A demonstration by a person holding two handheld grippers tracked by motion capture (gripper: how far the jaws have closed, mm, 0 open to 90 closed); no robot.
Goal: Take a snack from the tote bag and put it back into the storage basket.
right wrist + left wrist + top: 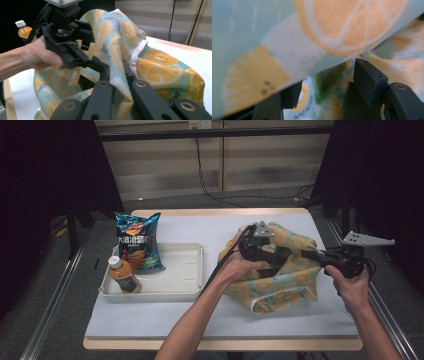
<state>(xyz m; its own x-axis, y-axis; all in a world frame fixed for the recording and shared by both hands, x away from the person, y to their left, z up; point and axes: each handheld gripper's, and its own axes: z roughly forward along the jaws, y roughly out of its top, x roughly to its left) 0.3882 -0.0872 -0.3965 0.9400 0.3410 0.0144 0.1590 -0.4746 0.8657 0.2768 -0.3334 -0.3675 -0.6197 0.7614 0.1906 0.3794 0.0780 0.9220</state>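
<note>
Your right gripper (119, 82) has its fingers pinched shut on the rim of the soft, floppy bag (290, 270) at the right of the surface, while your left gripper (260, 251), fingers partly open, reaches inside without gripping; hold the hem.

Table (200, 320) evenly lit from above, surroundings dark; left gripper view blurred, the bag (287, 37) too close for focus.

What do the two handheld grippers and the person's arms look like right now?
Both the left gripper and the right gripper are matte black with flat, bolted jaw links. Each carries a grey three-cornered plate on top and trails a black cable. The forearms are bare, with no sleeves or gloves in view.
</note>
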